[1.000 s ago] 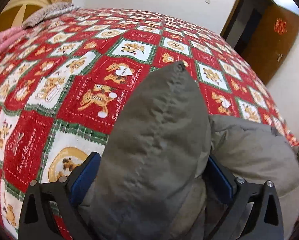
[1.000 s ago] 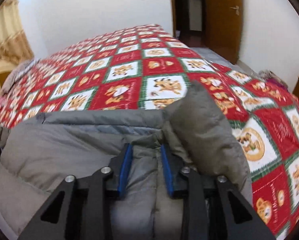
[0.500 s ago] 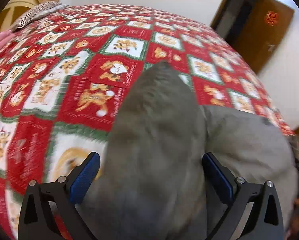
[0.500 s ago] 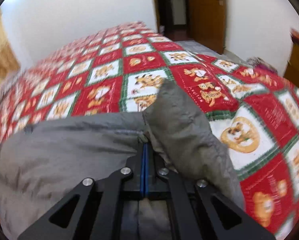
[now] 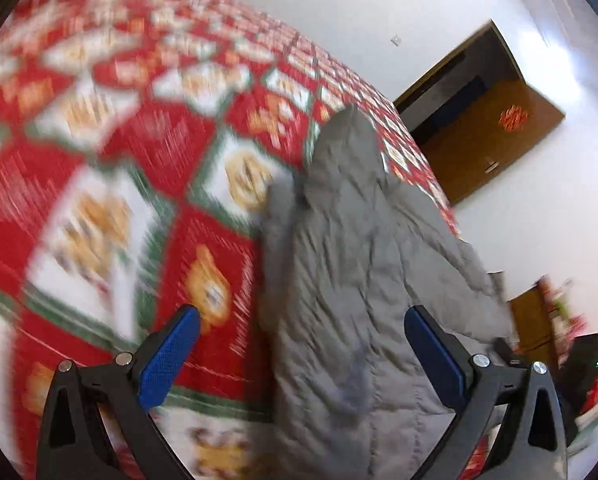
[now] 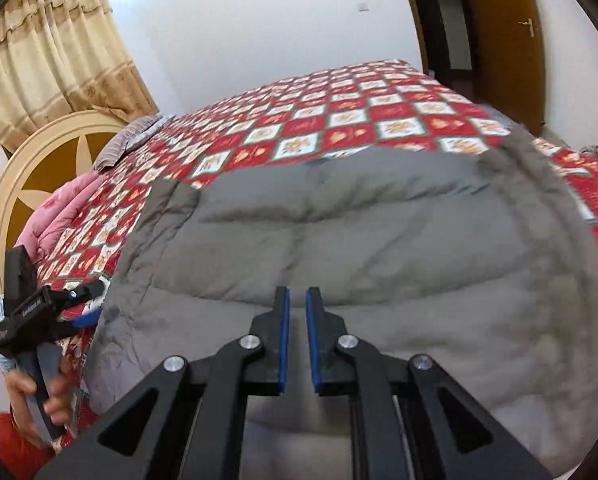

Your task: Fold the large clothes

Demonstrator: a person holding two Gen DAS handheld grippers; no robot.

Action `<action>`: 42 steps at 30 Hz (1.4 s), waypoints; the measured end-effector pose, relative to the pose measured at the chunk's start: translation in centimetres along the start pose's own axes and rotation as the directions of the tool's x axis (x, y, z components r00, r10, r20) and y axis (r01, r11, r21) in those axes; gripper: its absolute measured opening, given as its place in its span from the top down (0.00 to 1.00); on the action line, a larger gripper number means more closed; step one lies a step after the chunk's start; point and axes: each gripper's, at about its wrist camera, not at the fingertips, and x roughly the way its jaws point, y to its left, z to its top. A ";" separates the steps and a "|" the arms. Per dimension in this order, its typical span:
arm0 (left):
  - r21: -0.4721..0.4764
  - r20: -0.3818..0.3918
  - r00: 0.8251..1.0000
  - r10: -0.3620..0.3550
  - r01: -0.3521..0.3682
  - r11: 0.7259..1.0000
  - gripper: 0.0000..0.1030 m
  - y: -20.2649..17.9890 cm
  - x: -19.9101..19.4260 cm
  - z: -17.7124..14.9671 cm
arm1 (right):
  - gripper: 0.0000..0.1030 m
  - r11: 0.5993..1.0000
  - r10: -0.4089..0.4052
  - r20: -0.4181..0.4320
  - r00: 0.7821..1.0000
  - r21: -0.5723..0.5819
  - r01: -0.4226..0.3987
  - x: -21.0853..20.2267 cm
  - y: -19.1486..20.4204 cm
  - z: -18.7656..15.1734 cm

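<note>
A grey padded jacket [image 6: 363, 264] is spread in soft folds over the near edge of a bed, on a red, white and green patchwork quilt [image 6: 339, 120]. In the left wrist view the same jacket [image 5: 351, 280] is seen lengthwise, with one part running up toward the far side of the quilt [image 5: 147, 152], which is blurred there. The left gripper [image 5: 301, 354] is held above the jacket's edge with its blue pads wide apart and nothing gripped between them. The right gripper [image 6: 296, 334] is poised over the middle of the jacket, its pads separated by only a narrow gap, and no cloth is seen caught in it. A pink blanket [image 6: 59, 216] is bunched by the round headboard [image 6: 31, 172]. A wooden door [image 6: 507, 40] is seen beyond the far corner.
</note>
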 end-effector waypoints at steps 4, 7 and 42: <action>0.083 0.037 0.998 0.051 -0.054 0.995 0.01 -1.8 0.7 -0.8 | 0.91 0.998 -0.051 -0.003 0.999 -0.023 0.051 2.9 0.2 -0.5; 0.082 0.026 1.000 -0.002 0.000 0.997 0.01 -2.2 1.1 -1.3 | 0.97 0.997 -0.073 -0.004 0.997 -0.023 0.073 4.4 -0.5 -1.5; 0.363 0.036 0.965 -0.261 0.231 0.903 0.77 -15.9 -5.4 -1.6 | 1.00 0.745 0.526 -0.092 0.846 0.529 -0.406 8.3 3.4 -5.3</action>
